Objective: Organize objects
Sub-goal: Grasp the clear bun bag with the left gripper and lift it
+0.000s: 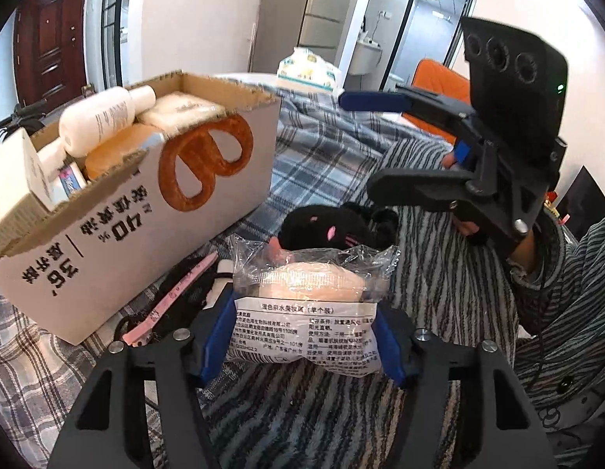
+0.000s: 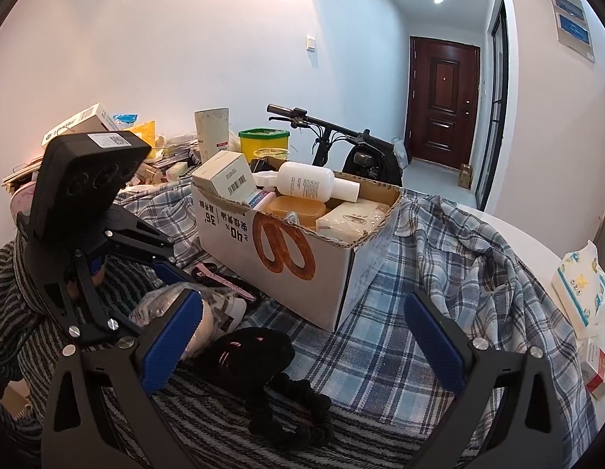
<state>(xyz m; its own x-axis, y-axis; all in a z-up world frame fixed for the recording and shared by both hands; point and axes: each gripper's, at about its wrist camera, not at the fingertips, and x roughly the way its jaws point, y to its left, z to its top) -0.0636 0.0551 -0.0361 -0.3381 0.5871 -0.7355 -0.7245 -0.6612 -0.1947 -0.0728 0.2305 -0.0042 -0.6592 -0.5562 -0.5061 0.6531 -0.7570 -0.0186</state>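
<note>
A round white table [image 2: 536, 242] carries a blue plaid cloth [image 2: 450, 273] and, nearer the cameras, a grey striped cloth [image 2: 224, 402]. Behind it are white walls, a dark red door [image 2: 443, 101] at the far end of a hallway, and a black bicycle [image 2: 341, 140] parked just past the table. A heap of boxes and papers [image 2: 157, 148] lies at the far left, with a yellow tub [image 2: 263, 140] beside it. A pack of tissues [image 2: 583, 285] sits on the bare table edge at the right.

A cardboard box [image 2: 302, 258] printed with a pretzel stands open on the plaid cloth. It is full: a white bottle [image 2: 310, 183] lies across the top, a small white carton [image 2: 224, 176] sticks up at its left corner, and an orange tub [image 2: 294, 207] and a pale wrapped block [image 2: 353, 215] sit below.

The left gripper [image 1: 302, 340] has a clear plastic packet [image 1: 310, 297] between its blue pads, which press its sides; inside is a peach-coloured sponge, and a white label with black print covers the near face. The packet is near the front of the box, over the striped cloth. A black plush toy [image 1: 325, 226] lies just beyond it, and a pink strap [image 1: 177, 297] lies to the left.

The right gripper [image 2: 302, 348] stands wide apart with nothing in it, above the black plush toy.
</note>
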